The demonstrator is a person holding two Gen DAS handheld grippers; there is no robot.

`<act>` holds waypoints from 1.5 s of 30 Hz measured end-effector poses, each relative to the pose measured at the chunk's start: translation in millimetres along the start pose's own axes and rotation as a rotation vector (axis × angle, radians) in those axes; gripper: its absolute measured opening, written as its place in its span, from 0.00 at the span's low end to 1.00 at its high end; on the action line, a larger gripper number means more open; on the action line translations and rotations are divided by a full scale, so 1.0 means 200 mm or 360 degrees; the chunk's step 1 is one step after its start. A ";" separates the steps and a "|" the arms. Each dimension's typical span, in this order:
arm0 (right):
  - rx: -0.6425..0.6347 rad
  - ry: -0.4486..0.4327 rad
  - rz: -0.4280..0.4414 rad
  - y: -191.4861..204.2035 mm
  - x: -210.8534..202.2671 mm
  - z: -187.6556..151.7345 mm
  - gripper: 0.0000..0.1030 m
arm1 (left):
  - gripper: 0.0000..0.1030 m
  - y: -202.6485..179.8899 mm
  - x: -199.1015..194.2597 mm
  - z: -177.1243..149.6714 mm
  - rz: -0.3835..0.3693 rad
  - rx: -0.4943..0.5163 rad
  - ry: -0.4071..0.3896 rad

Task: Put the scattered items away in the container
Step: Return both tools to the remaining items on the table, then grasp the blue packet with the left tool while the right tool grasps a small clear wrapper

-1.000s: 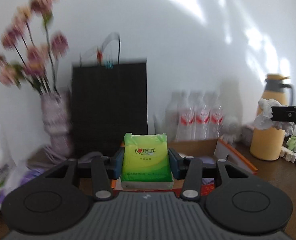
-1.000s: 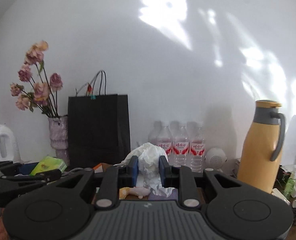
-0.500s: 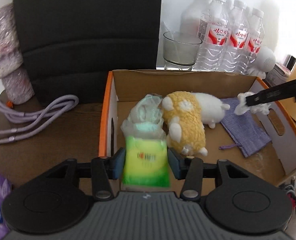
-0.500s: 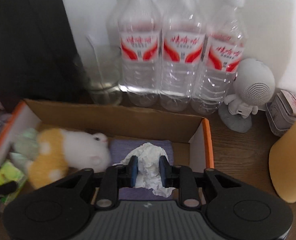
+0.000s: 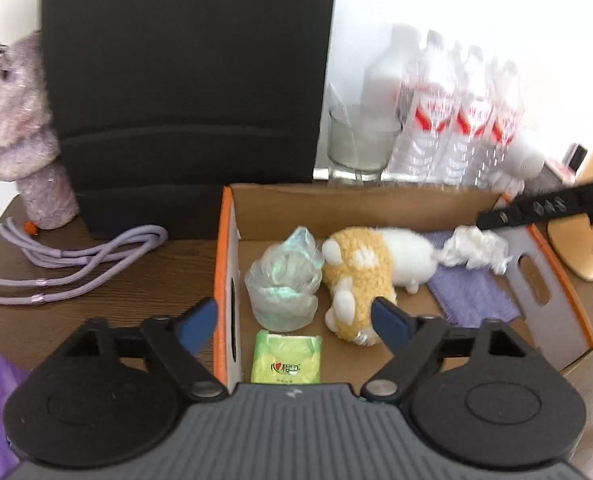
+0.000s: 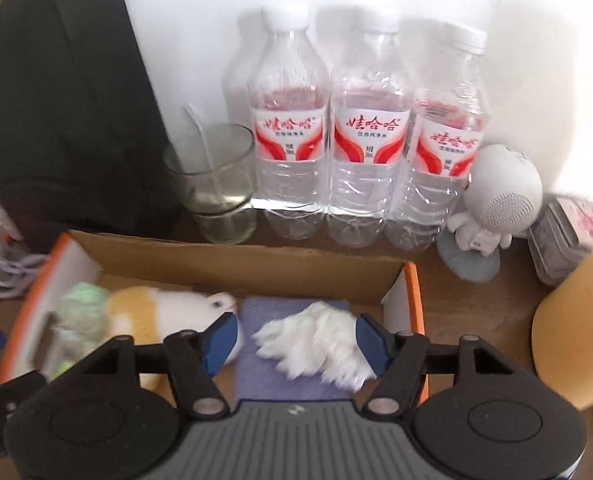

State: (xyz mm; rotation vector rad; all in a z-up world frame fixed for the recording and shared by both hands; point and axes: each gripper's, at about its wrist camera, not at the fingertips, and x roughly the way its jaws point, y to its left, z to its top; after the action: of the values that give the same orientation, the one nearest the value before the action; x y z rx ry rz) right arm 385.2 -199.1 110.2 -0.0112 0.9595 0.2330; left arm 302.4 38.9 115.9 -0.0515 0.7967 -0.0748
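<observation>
My left gripper (image 5: 294, 322) hangs over the near-left corner of the cardboard box (image 5: 356, 203), its jaws spread wide and having just been opening; nothing is pinched between them. The left pad sits outside the box's orange left wall, the right pad above the plush toy (image 5: 362, 276). Below, the green tissue pack (image 5: 286, 356) lies flat on the box floor in the near-left corner, free of both pads, its long axis running near to far and its printed label toward me. Just beyond it stands a crumpled clear plastic bag (image 5: 283, 282), and to its right the yellow-and-white plush toy lies with its white end pointing right and far. Farther right, a purple cloth (image 5: 472, 296) lies flat along the right wall.

My right gripper (image 6: 294, 342) hovers over the right end of the box, jaws apart and having just been opening. The crumpled white tissue (image 6: 316, 340) is between the pads, blurred, over the purple cloth; I cannot tell whether it touches the right pad. Its longer side slants from far-left to near-right.
</observation>
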 end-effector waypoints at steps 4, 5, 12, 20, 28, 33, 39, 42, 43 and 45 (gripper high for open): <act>0.0062 -0.0051 0.0153 -0.02 -0.21 -0.13 0.75 | 0.92 -0.04 -0.19 -0.11 0.0088 -0.0067 -0.0274; 0.0075 -0.0071 0.0203 -0.02 -0.26 -0.18 0.79 | 0.93 -0.06 -0.25 -0.16 0.0110 -0.0067 -0.0381; -0.0115 -0.0915 0.0338 0.08 -0.65 -0.76 0.80 | 0.95 -0.18 -0.59 -0.60 0.0099 -0.0070 -0.1046; -0.0351 -0.1178 0.0180 0.23 -0.74 -1.12 0.83 | 0.99 -0.26 -0.75 -0.78 0.0134 -0.0002 -0.1093; -0.0094 -0.1097 0.0119 0.21 -0.93 -1.56 0.88 | 1.00 -0.24 -0.94 -1.37 0.0114 0.0019 -0.0880; -0.0085 -0.0921 0.0155 0.16 -0.90 -1.86 0.86 | 0.87 -0.27 -0.83 -1.39 0.0045 0.0162 -0.0710; -0.0066 -0.0873 0.0109 0.12 -0.89 -1.87 0.84 | 0.47 -0.24 -0.40 -0.99 -0.0067 -0.0090 -0.0295; -0.0078 -0.0856 0.0097 0.12 -0.88 -1.87 0.84 | 0.47 -0.23 -0.28 -0.90 -0.0141 -0.0135 -0.0210; -0.0089 -0.0844 0.0092 0.13 -0.87 -1.87 0.84 | 0.46 -0.22 -0.25 -0.89 -0.0143 -0.0164 -0.0172; -0.0114 -0.0821 0.0090 0.14 -0.85 -1.86 0.84 | 0.16 -0.19 -0.25 -0.88 -0.0187 -0.0224 -0.0160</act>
State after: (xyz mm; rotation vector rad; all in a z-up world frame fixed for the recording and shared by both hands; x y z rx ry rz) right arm -16.4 -246.2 37.2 0.0103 0.4379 0.3038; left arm 139.6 1.6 30.2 -0.2334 0.6972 -0.1263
